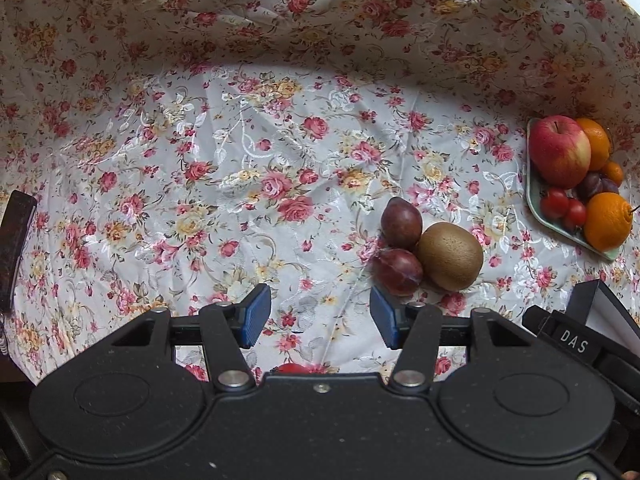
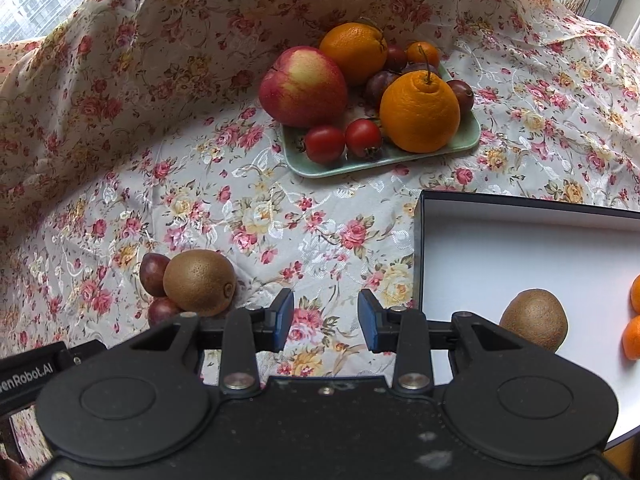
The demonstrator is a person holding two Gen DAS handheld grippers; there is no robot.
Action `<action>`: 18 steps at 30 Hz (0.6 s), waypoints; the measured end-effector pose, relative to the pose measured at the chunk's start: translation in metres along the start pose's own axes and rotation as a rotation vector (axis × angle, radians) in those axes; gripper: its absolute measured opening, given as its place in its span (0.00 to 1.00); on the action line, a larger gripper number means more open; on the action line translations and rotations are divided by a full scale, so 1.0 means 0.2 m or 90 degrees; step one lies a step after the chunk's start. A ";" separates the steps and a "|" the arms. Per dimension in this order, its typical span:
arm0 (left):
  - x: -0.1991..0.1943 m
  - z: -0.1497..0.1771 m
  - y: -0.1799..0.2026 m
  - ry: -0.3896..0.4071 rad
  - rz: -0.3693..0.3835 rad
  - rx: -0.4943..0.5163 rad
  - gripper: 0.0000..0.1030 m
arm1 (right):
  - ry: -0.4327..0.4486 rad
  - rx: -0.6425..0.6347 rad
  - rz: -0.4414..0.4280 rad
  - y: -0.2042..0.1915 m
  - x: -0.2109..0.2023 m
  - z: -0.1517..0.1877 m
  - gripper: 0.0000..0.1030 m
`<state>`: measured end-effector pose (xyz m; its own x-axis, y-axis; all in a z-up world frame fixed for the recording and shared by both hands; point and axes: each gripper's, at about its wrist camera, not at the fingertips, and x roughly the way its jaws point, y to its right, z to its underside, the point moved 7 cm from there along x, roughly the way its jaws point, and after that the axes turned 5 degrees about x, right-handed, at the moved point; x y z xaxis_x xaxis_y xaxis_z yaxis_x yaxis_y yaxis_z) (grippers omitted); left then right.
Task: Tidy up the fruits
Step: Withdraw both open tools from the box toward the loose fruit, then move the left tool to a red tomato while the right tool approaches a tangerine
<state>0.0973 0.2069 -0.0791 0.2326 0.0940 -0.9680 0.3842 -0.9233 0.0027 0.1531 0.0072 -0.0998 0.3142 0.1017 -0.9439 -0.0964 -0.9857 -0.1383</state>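
Observation:
A kiwi [image 1: 450,256] and two dark plums [image 1: 401,222] lie together on the floral cloth, just ahead and right of my open, empty left gripper [image 1: 320,314]. They also show in the right wrist view, the kiwi [image 2: 199,283] left of my open, empty right gripper [image 2: 325,314]. A green plate [image 2: 384,160] holds an apple [image 2: 303,86], oranges [image 2: 419,112], cherry tomatoes [image 2: 325,144] and plums. A white-lined box [image 2: 500,256] to the right holds another kiwi [image 2: 534,324] and small oranges [image 2: 634,320].
The floral cloth [image 1: 240,160] covers the table and rises as a backdrop behind. A dark object [image 1: 14,248] lies at the left edge. A red item [image 1: 294,369] shows just under my left gripper. The other gripper's body [image 1: 576,336] is at lower right.

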 end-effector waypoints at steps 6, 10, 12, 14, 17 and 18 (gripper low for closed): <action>0.07 0.06 -0.09 -0.038 0.015 0.002 0.58 | -0.055 0.041 -0.023 -0.05 0.07 0.05 0.36; 0.11 0.10 -0.12 -0.057 0.028 0.004 0.58 | -0.059 0.048 -0.020 -0.09 0.09 0.06 0.36; 0.12 0.11 -0.13 -0.058 0.032 0.009 0.58 | -0.057 0.046 -0.024 -0.12 0.09 0.07 0.36; 0.13 0.13 -0.14 -0.058 0.033 0.016 0.58 | -0.057 0.041 -0.025 -0.15 0.10 0.07 0.36; 0.13 0.14 -0.16 -0.058 0.033 0.024 0.58 | -0.061 0.033 -0.028 -0.19 0.12 0.08 0.36; 0.13 0.14 -0.16 -0.060 0.033 0.025 0.58 | -0.063 0.030 -0.026 -0.20 0.12 0.09 0.36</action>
<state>0.0657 0.2283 -0.1124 0.1659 0.0126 -0.9861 0.3385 -0.9399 0.0450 0.1475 0.0516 -0.1226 0.2249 0.1569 -0.9617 -0.1305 -0.9732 -0.1893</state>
